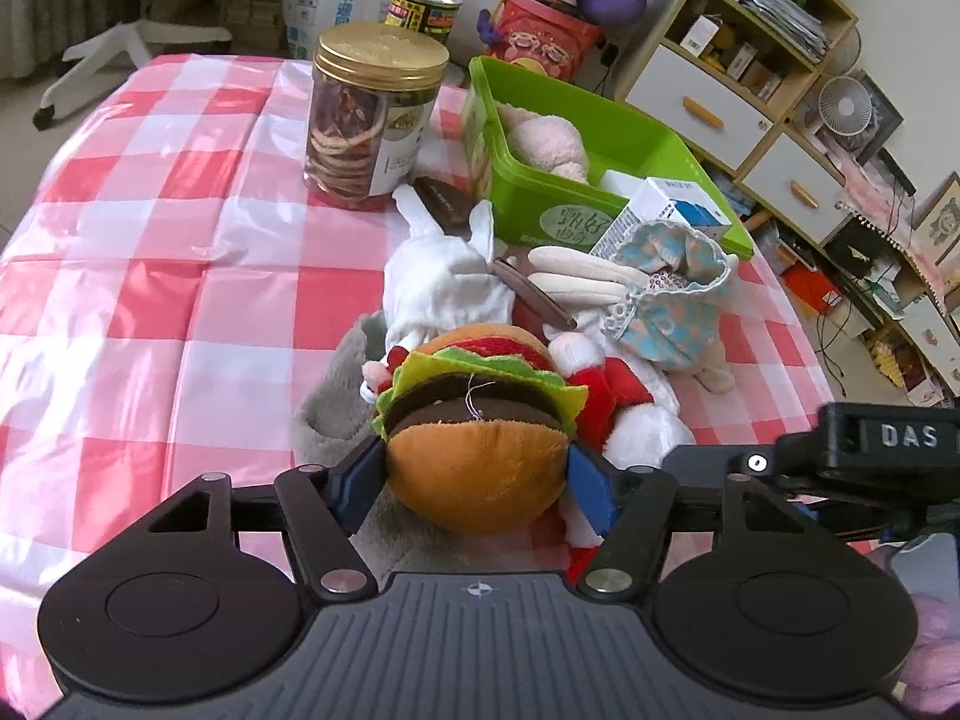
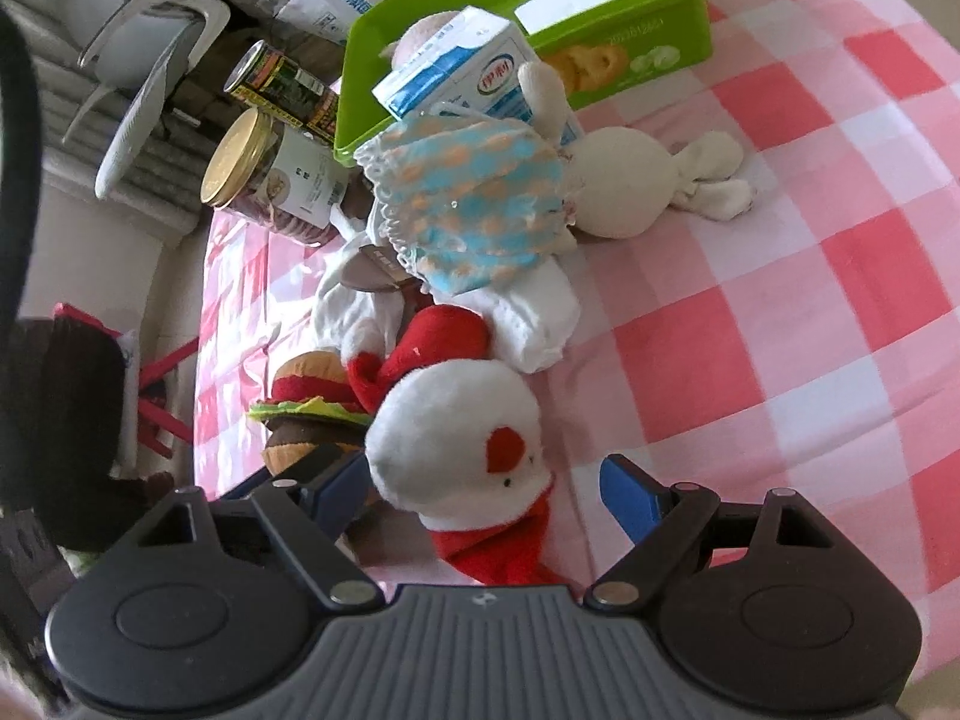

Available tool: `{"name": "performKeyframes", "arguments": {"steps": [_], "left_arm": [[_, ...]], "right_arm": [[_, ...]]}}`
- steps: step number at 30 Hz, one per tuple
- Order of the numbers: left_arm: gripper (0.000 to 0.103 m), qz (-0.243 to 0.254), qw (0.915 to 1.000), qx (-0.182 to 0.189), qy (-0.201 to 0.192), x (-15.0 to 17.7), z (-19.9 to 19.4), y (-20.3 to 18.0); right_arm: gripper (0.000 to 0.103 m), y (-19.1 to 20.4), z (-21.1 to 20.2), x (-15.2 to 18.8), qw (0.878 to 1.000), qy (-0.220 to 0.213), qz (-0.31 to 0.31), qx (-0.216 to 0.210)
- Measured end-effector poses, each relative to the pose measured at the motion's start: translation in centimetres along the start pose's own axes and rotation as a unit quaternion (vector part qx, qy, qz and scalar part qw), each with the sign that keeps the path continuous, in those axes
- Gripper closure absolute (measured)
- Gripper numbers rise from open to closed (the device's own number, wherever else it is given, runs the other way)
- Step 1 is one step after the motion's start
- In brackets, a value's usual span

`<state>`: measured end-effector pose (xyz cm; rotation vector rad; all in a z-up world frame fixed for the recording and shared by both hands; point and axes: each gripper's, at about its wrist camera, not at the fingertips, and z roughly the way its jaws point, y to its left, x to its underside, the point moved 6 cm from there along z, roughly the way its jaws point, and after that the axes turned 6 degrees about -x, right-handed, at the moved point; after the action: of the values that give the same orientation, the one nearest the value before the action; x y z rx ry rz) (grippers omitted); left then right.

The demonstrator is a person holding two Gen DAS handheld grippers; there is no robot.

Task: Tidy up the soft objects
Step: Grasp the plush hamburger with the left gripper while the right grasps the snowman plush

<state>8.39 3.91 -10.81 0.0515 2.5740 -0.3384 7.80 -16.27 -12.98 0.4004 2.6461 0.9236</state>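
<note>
Checked tablecloth (image 2: 810,300) bare rightward; left tool (image 1: 477,471) seemingly pinching burger plush (image 1: 474,420); right tool (image 2: 483,483) spread.

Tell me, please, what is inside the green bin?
In the green bin lies a pale pink plush, and something flat and white near the milk carton. The carton and the bin's walls cover the rest of its floor.

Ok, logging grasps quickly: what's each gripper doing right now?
Left gripper: shut on the plush hamburger toy.
Right gripper: open around the white-and-red plush doll.
</note>
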Motion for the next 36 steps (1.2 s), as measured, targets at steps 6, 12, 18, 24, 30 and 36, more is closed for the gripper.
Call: {"name": "performKeyframes", "arguments": {"steps": [6,12,18,24,30,36], "left_arm": [[0.039,-0.004,1.0,0.002,-0.002,0.0,0.1,0.2],[0.041,-0.005,1.0,0.003,-0.002,0.0,0.1,0.3],[0.043,-0.005,1.0,0.002,-0.002,0.0,0.1,0.2],[0.047,-0.008,0.9999,0.003,-0.007,-0.2,-0.3,0.3],[0.049,-0.01,0.9998,0.009,-0.015,-0.4,-1.0,0.3],[0.05,-0.018,0.9992,0.017,-0.031,-0.9,-2.1,0.5]], "right_arm": [[0.04,-0.5,1.5,-0.3,0.999,-0.002,0.039,-0.028],[0.046,-0.6,2.4,-0.4,0.998,-0.01,0.05,-0.034],[0.054,-0.8,2.9,-0.1,0.998,-0.011,0.045,-0.033],[0.064,0.1,2.6,0.1,0.999,-0.012,0.018,-0.026],[0.065,0.6,2.2,0.1,1.0,-0.01,0.011,-0.027],[0.066,-0.2,0.5,-0.2,0.999,-0.013,0.009,-0.037]]}}
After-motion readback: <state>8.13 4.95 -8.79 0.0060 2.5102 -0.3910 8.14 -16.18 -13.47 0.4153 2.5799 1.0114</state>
